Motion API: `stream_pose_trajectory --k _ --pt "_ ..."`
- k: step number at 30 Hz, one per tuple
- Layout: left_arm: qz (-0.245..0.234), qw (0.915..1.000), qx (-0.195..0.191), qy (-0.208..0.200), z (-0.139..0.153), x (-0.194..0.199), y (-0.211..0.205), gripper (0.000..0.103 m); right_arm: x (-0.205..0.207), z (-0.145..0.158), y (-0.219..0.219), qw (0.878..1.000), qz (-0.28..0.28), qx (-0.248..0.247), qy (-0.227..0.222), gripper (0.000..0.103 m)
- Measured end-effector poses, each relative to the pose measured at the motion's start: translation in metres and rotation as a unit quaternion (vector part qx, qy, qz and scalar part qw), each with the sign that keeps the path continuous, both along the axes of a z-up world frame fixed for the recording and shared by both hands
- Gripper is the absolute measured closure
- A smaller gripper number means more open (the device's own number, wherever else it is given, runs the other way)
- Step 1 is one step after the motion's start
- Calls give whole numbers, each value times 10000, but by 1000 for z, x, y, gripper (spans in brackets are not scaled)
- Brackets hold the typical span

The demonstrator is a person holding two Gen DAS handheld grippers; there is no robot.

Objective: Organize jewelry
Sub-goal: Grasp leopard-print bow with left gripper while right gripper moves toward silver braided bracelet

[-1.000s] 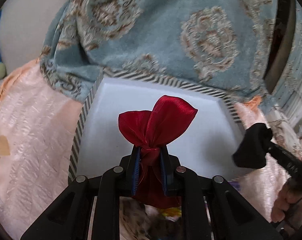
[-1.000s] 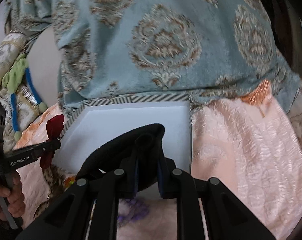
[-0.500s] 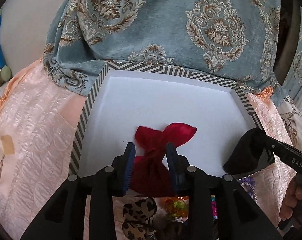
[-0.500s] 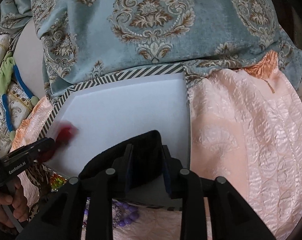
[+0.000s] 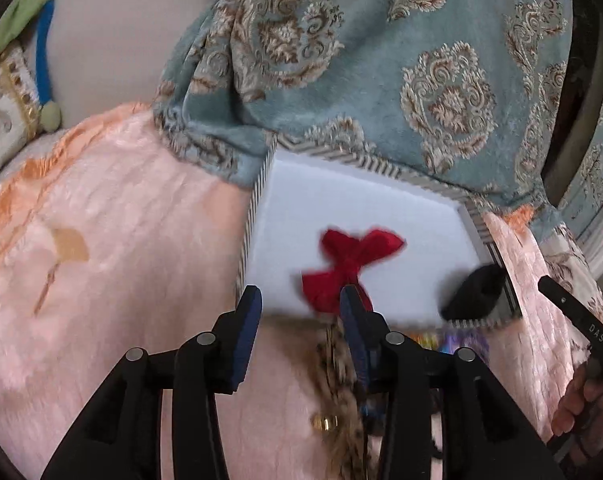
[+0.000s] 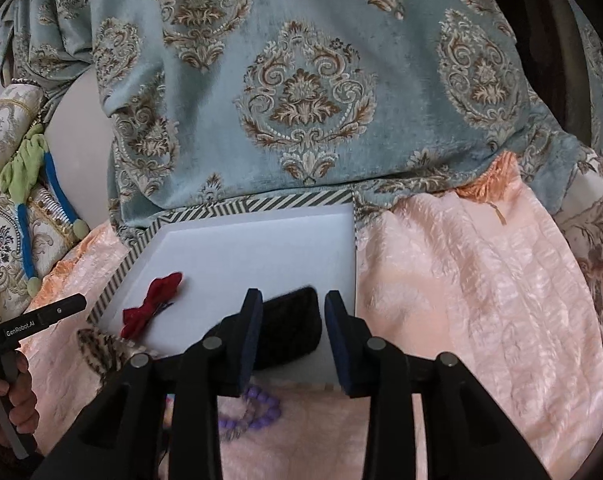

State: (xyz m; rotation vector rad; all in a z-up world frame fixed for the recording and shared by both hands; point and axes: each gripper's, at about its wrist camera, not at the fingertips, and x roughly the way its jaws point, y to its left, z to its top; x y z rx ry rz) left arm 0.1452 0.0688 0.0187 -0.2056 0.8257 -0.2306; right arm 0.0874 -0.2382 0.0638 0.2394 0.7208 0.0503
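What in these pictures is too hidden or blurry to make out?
- Left wrist view: the leopard-print item is motion-blurred and partly behind the left gripper; what it is stays unclear.
- Right wrist view: the purple beads are partly covered by the right gripper.
- Both views: what the red pouch and black pouch in the tray contain.

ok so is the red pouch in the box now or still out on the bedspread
In the box. The red pouch lies on the white floor of the striped-rim box, near its left wall, free of the left tongs.
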Motion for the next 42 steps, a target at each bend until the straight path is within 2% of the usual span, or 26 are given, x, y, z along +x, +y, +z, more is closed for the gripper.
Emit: stream_pose_trajectory --k 4,9,12,17,19,22,27,31,33,39,42 --pt "-147 9994 -265 171 -9 -27 -6 79 -27 -7 -1 9995 -145 198 195 70" --pt "-384 9987 42 342 -25 -41 -32 79 -60 -30 3 9945 -171 824 622 70" --pt "-438 9977 292 433 -34 -37 -43 79 -67 -35 17 9948 49 728 717 70" --pt "-534 9945 508 744 -51 -33 -51 79 -66 -32 49 9938 742 495 665 70" --pt "-519 9946 609 666 -50 -35 -53 79 -66 -34 57 9934 823 375 701 70" --pt "-394 9951 733 527 -46 -39 -52 91 -61 -41 55 9940 631 259 857 70" --pt "3 9987 477 190 -28 -42 -30 93 -57 -50 39 9915 448 715 994 70" --pt "567 9981 244 71 -21 -41 -3 93 -56 -51 45 9921 531 572 979 70" --pt "698 9974 176 81 -21 -40 3 93 -54 -52 44 9925 484 568 967 70" --pt "632 9979 115 57 -21 -40 3 93 -34 -59 35 9934 214 791 802 70" --pt "568 9983 106 53 -21 -39 -2 93 -25 -66 45 9937 267 532 949 70"
